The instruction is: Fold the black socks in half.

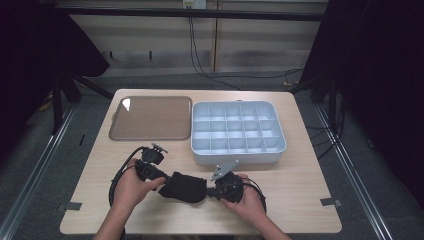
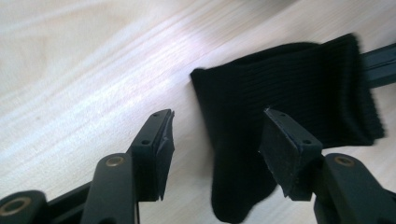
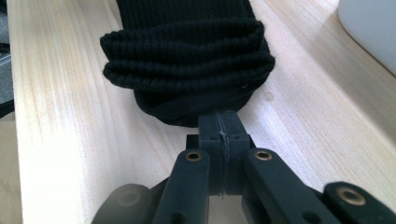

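Note:
A black ribbed sock [image 1: 182, 187] lies bunched on the wooden table between both hands. In the left gripper view, my left gripper [image 2: 217, 135] stands open. One end of the sock [image 2: 289, 88] lies between and beyond its jaws, and the pads do not press on it. In the high view the left gripper [image 1: 167, 176] sits at the sock's left end and my right gripper [image 1: 211, 191] at its right end. The right gripper [image 3: 223, 122] is shut, its tips pinching the lower edge of the folded sock [image 3: 187, 51].
A brown tray [image 1: 150, 117] lies at the back left. A white box with several compartments [image 1: 235, 156] stands at the back right, and its corner [image 3: 369, 28] shows close beside the right gripper. Cables trail from both grippers near the table's front edge.

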`<state>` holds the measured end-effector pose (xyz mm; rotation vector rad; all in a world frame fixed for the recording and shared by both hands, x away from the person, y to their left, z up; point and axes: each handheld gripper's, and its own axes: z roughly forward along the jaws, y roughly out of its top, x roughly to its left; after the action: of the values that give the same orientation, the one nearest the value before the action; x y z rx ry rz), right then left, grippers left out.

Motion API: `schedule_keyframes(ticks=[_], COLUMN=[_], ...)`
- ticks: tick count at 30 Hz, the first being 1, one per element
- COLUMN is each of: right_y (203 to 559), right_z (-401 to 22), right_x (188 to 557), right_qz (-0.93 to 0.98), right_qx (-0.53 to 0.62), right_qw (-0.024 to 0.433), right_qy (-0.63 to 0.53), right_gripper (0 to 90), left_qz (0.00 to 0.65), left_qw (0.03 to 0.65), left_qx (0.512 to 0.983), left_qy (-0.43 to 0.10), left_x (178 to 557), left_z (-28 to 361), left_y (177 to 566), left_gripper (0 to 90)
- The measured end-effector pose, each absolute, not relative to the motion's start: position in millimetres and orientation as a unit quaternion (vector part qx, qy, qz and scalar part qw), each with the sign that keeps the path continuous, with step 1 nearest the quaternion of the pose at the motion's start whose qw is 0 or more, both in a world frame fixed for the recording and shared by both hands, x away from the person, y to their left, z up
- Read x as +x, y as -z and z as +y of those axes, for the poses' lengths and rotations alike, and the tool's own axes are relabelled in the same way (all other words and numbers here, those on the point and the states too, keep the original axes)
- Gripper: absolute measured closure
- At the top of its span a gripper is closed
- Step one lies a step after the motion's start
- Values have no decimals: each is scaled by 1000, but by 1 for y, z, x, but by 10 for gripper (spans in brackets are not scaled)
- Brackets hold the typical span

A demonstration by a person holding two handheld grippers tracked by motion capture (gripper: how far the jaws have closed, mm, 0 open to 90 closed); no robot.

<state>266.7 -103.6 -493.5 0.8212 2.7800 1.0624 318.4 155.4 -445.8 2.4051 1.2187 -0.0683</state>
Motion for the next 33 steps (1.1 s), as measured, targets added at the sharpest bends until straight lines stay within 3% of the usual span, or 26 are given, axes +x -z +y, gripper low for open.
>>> schedule_keyframes(ticks=[8,24,33], right_y=[494,494,494], right_z=[-104,-104,-105], right_x=[267,267,268], right_qz=[900,899,900], right_qx=[266,267,267], right_qw=[26,25,24], right_qy=[-344,-346,-345], right_gripper=[895,895,894], left_qz=[447,434,431], left_qw=[209,199,203], left_qx=[869,878,878], left_qy=[32,43,44], left_x=[320,318,317], left_z=[154,148,147], left_y=[461,468,470], left_gripper=[457,644,680])
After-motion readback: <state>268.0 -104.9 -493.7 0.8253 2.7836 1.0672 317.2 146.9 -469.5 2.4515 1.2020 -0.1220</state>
